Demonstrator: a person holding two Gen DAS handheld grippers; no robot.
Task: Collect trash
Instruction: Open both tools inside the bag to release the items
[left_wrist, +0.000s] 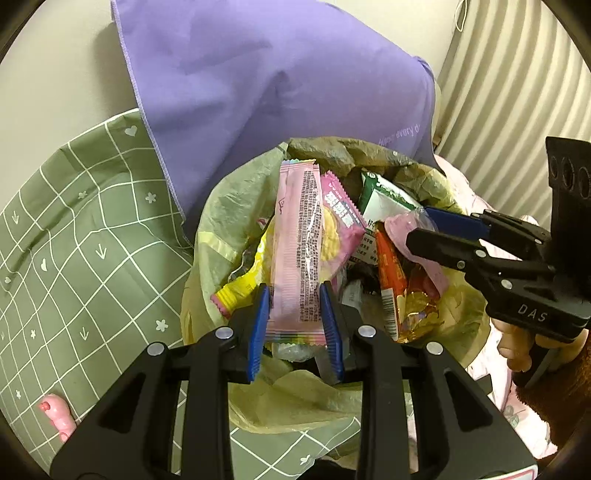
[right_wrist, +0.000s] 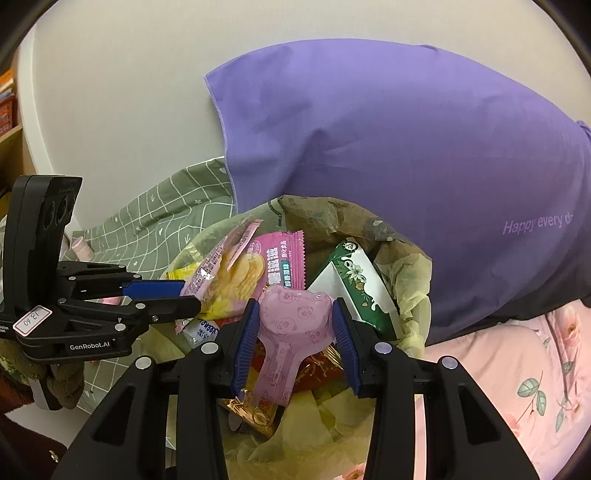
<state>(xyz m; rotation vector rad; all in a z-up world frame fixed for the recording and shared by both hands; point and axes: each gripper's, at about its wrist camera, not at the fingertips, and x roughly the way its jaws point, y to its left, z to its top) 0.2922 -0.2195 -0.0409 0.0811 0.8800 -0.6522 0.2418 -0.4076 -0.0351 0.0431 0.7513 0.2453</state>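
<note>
Over the trash bag (left_wrist: 221, 206), the left gripper (left_wrist: 295, 317) clamps a long pink wrapper (left_wrist: 295, 240); the right gripper (right_wrist: 295, 328) grips a pink heart-shaped plastic packet (right_wrist: 291, 317).

Black left gripper (left_wrist: 295, 317) and right gripper (right_wrist: 295, 332), blue ribbed pads, silver screws.

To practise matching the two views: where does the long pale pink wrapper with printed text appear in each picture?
Left wrist view: long pale pink wrapper centre, clamped in the left gripper over the bag.
Right wrist view: wrapper left of centre, beside the left gripper.
Shared landmark: purple cloth behind the yellow-green trash bag.
</note>
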